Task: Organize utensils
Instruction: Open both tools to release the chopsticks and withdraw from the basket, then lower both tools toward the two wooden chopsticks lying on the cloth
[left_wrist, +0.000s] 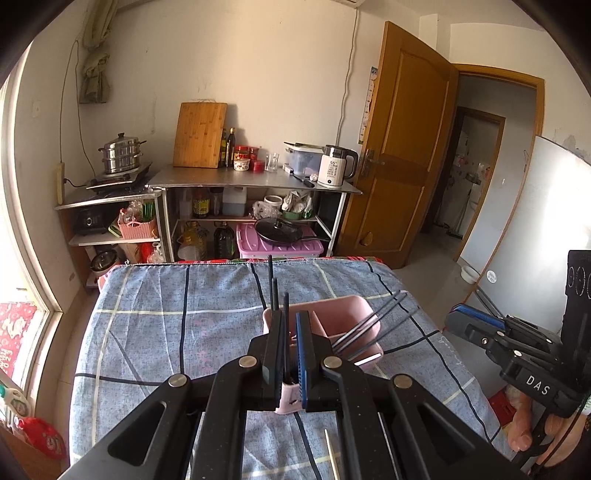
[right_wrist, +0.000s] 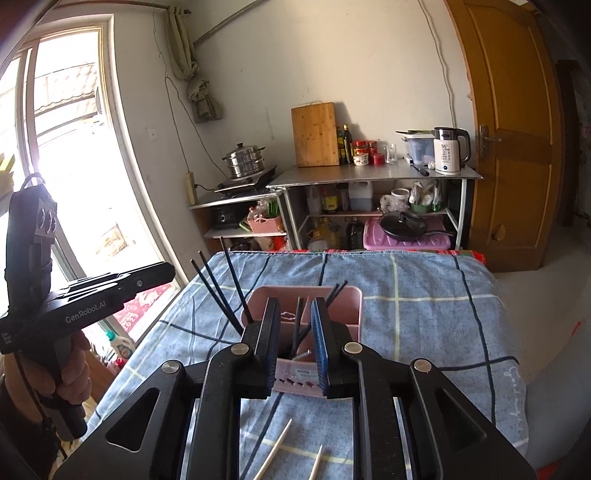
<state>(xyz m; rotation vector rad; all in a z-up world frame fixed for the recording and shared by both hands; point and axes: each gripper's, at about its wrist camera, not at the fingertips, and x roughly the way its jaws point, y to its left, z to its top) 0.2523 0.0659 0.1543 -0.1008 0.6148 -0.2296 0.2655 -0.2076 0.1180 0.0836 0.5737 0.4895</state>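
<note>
Left claw (left_wrist: 290, 354): clenched on one dark chopstick (left_wrist: 286, 332), right over the pink holder (left_wrist: 343, 314).
Pink holder: sits on the blue checked cloth (left_wrist: 166, 332), with dark sticks leaning out.
Right claw (right_wrist: 295, 347): released, nothing between its pads, just above the holder (right_wrist: 347, 314).
Pale chopsticks (right_wrist: 275, 448): lie on the cloth (right_wrist: 424, 314), nearest the right camera.

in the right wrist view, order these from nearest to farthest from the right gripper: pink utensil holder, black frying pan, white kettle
1. pink utensil holder, on the blue checked cloth straight ahead of the right gripper, partly between its jaws.
2. black frying pan, on the lower shelf past the table's far edge, slightly right.
3. white kettle, on the metal counter top, farther back and right.
</note>
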